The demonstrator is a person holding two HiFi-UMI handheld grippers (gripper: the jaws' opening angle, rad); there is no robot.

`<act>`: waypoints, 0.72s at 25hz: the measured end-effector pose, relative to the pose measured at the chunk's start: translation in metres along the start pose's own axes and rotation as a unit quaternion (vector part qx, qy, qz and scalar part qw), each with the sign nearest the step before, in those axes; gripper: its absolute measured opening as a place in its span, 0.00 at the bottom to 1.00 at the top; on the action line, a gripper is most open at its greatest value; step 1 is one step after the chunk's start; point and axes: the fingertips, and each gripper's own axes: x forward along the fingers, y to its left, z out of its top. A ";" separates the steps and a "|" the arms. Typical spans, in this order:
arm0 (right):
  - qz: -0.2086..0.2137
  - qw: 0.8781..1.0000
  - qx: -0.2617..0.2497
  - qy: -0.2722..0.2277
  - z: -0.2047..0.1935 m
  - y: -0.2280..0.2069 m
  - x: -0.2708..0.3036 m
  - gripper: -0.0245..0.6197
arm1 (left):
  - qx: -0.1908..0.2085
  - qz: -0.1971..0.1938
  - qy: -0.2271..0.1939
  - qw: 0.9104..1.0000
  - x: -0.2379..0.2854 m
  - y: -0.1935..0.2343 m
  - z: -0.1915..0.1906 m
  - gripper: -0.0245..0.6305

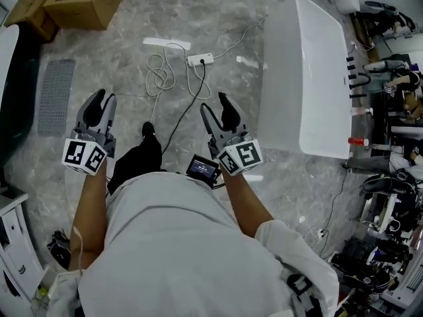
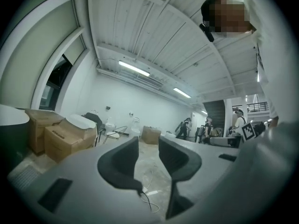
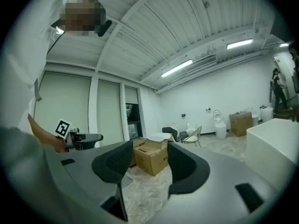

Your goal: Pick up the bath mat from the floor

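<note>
Both left gripper (image 1: 104, 99) and right gripper (image 1: 215, 104) have fingers spread, empty, right of the bath mat (image 1: 54, 96)

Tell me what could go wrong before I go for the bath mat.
1. Loose cable loops and a power strip lie on the floor just ahead of the feet; a step toward the mat could snag them.
2. The mat lies flat on the floor, off to the left; the left gripper, open and empty, may slip off its thin edge.

Grey bath mat (image 1: 54, 96), white bathtub (image 1: 310, 78)
</note>
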 end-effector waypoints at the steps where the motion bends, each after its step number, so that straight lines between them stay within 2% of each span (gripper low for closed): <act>1: 0.003 1.000 -0.005 0.002 0.005 -0.003 0.021 0.40 | -0.001 0.000 -0.001 1.000 0.010 0.014 0.005 0.24; 6: 0.011 1.000 -0.011 0.005 0.028 -0.013 0.117 0.40 | -0.007 0.006 -0.006 1.000 0.050 0.089 0.029 0.24; 11: 0.006 1.000 -0.021 -0.004 0.051 -0.033 0.189 0.40 | -0.017 0.008 -0.017 1.000 0.101 0.148 0.046 0.24; 18: 0.013 1.000 -0.015 -0.001 0.049 -0.081 0.268 0.40 | -0.029 0.034 -0.021 0.999 0.158 0.200 0.048 0.24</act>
